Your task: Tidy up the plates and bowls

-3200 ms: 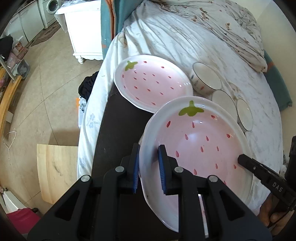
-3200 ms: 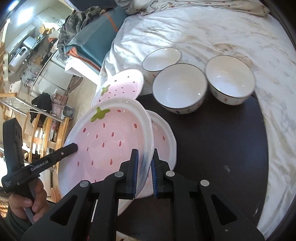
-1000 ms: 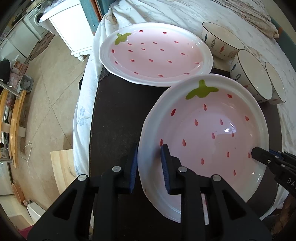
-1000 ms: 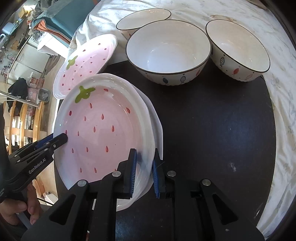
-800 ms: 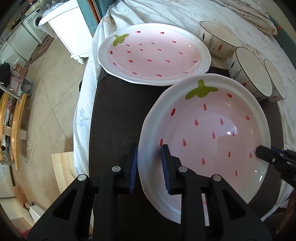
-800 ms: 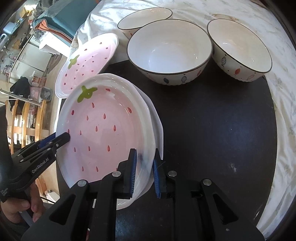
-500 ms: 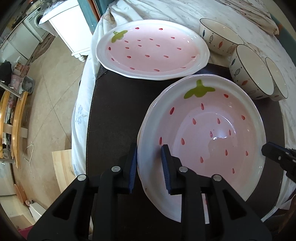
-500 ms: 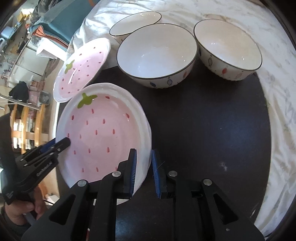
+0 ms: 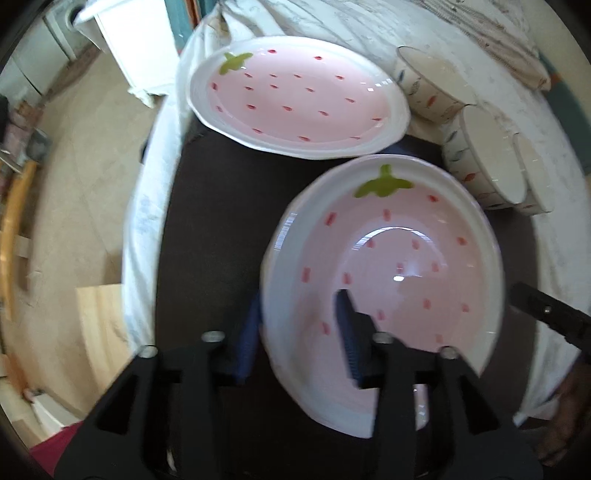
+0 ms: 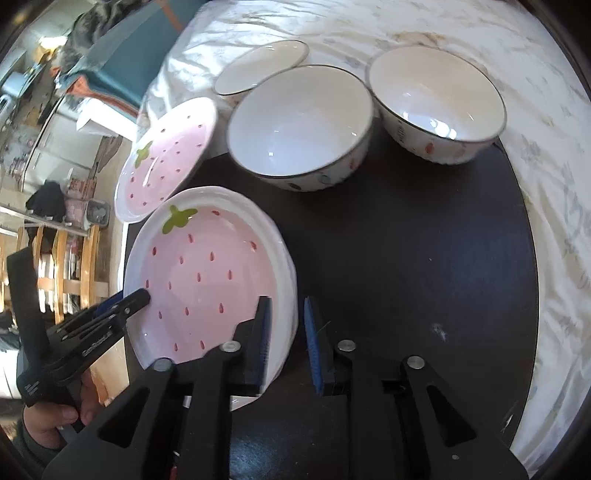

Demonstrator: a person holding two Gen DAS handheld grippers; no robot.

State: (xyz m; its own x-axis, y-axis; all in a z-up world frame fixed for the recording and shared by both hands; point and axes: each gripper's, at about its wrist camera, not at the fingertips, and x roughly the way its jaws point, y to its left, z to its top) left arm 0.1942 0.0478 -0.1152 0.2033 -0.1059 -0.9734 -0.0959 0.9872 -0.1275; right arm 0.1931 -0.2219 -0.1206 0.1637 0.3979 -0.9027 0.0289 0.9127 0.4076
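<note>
A pink strawberry plate [image 9: 399, 266] [image 10: 207, 273] lies stacked on another like it on the dark round table [image 10: 424, 266]. My left gripper [image 9: 295, 336] is open, its fingers either side of the plate's near-left rim. My right gripper [image 10: 286, 334] is open, its fingers either side of the plate's right rim. A second strawberry plate [image 9: 295, 99] [image 10: 166, 155] sits at the table's far edge. Three white bowls [image 10: 299, 125] [image 10: 436, 99] [image 10: 258, 66] stand behind, also seen in the left wrist view [image 9: 487, 162].
The table stands against a bed with a white patterned sheet [image 10: 443, 26]. A white cabinet [image 9: 122, 44] and bare floor [image 9: 74, 166] lie to the left. Wooden chairs [image 10: 62, 266] stand beyond the table edge.
Both grippers have opened and let go of the top strawberry plate, which now rests on the plate beneath. The views have shifted slightly and blurred.
</note>
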